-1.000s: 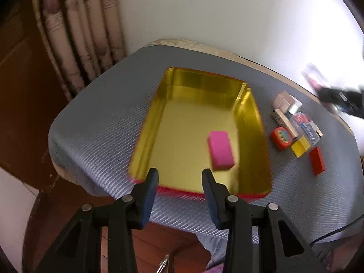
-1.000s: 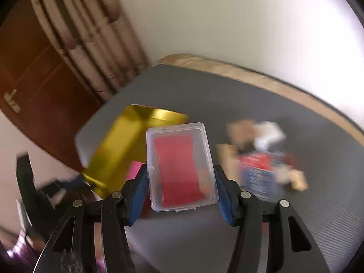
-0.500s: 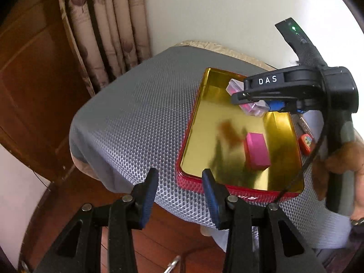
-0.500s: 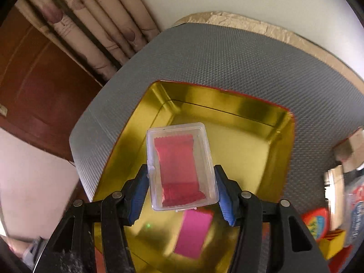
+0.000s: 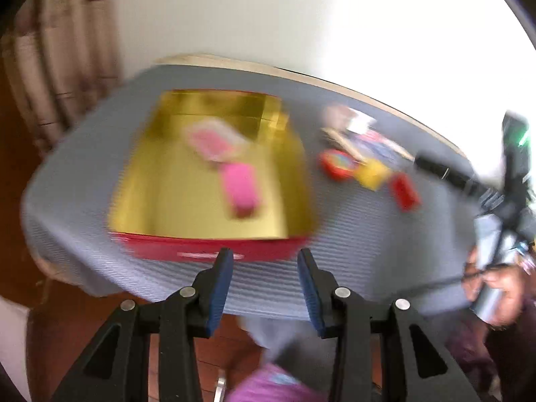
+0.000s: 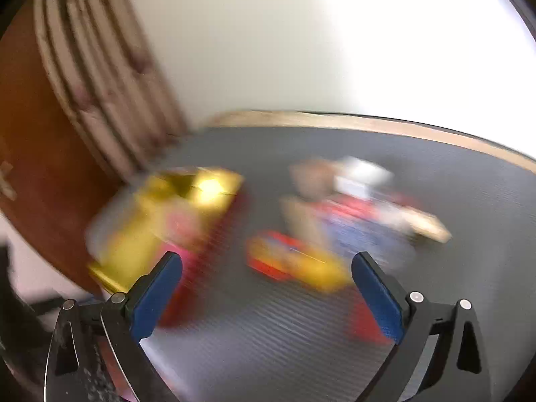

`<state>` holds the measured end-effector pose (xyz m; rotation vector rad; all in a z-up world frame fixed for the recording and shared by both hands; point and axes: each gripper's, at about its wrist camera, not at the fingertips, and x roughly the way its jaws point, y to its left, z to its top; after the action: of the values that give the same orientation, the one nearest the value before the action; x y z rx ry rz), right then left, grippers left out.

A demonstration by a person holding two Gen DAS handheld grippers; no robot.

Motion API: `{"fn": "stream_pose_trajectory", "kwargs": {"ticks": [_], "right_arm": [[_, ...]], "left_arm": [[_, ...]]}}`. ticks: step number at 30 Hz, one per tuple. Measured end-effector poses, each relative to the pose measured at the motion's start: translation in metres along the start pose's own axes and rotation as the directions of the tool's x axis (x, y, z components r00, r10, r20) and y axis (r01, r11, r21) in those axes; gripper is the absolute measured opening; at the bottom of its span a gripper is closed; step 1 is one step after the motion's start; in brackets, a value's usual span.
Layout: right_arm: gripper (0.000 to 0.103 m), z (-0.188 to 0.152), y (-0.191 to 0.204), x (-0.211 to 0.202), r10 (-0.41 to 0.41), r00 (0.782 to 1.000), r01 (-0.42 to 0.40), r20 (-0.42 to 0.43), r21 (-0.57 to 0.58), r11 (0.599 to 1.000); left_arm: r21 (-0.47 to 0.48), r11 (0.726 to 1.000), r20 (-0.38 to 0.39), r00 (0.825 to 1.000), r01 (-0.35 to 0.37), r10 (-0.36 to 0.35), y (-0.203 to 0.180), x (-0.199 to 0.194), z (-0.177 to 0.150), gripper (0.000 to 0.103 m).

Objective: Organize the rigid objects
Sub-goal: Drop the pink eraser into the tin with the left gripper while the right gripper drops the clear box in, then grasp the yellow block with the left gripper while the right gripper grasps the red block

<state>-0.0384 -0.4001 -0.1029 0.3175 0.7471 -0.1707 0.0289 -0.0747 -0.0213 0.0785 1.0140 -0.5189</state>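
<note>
The right tongs (image 6: 267, 279) stand spread wide with nothing between the blue pads; their jaws have just been opening, and the clear plastic case they carried is no longer in them. The left tongs (image 5: 264, 279) are set narrow and empty, hanging at the near edge of the bench (image 5: 351, 268), just in front of the red outer wall of the gold tin tray (image 5: 207, 251).

Inside the tray, nearest the left tongs, lies the pink block (image 5: 241, 187), flat on the gold floor. Just beyond it, touching or nearly so, rests the clear case (image 5: 214, 140) with its red insert, lying flat and slightly skewed. Both look light and stiff; the case is smooth plastic and probably slippery, so any later grip should be across its long sides.

To the right of the tray, on the grey mesh cover, the unsorted things wait: a red rounded piece (image 5: 336, 164), a yellow block (image 5: 373, 172) touching it, and a red block (image 5: 405, 191) a little apart. Farther back is a cluster of pale and blue boxes (image 5: 365, 134), too blurred to tell apart. These are small, hard and light, likely to skid on a push, so a pinch across the narrow faces from above seems best, starting with the red block, which stands free of its neighbours.

The person's hand (image 5: 502, 291) holds the right tool at the frame's right edge.
</note>
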Motion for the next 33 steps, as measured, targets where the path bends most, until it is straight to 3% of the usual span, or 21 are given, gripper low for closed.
{"fn": "stream_pose_trajectory", "kwargs": {"ticks": [1,3,7,10,13,18,25,33], "right_arm": [[0.101,-0.017,-0.027,-0.006,-0.104,0.994,0.104,-0.018,-0.016,0.994],[0.101,-0.036,-0.068,-0.012,-0.236,0.97,0.235,-0.055,-0.019,0.972],[0.101,-0.064,-0.136,-0.03,-0.342,0.935,0.348,-0.095,0.057,0.936],[0.101,-0.073,-0.161,-0.034,-0.281,0.955,0.294,-0.098,0.153,0.944],[0.101,-0.074,-0.163,-0.033,-0.237,0.967,0.25,-0.096,0.167,0.954],[0.101,-0.078,-0.155,-0.041,-0.18,0.981,0.191,-0.077,0.17,0.967],[0.101,-0.074,-0.164,-0.04,-0.111,0.99,0.128,-0.082,0.239,0.963],[0.102,-0.073,-0.17,-0.039,-0.08,0.993,0.1,-0.082,0.278,0.955]], "left_arm": [[0.024,1.0,-0.011,1.0,0.016,-0.016,-0.012,0.003,0.001,0.04],[0.061,0.998,-0.029,0.999,0.024,-0.022,-0.034,0.01,0.007,0.04],[0.138,0.99,-0.016,1.0,0.021,-0.019,-0.077,0.022,0.031,0.04],[0.159,0.987,-0.025,1.0,0.023,-0.019,-0.101,0.041,0.055,0.04],[0.235,0.971,-0.041,0.998,0.046,-0.038,-0.122,0.06,0.07,0.04],[0.417,0.907,-0.055,0.998,0.053,-0.033,-0.151,0.098,0.084,0.04],[0.407,0.901,-0.174,0.981,0.147,-0.082,-0.146,0.143,0.107,0.04],[0.447,0.884,-0.172,0.983,0.136,-0.064,-0.149,0.158,0.113,0.04]]}}
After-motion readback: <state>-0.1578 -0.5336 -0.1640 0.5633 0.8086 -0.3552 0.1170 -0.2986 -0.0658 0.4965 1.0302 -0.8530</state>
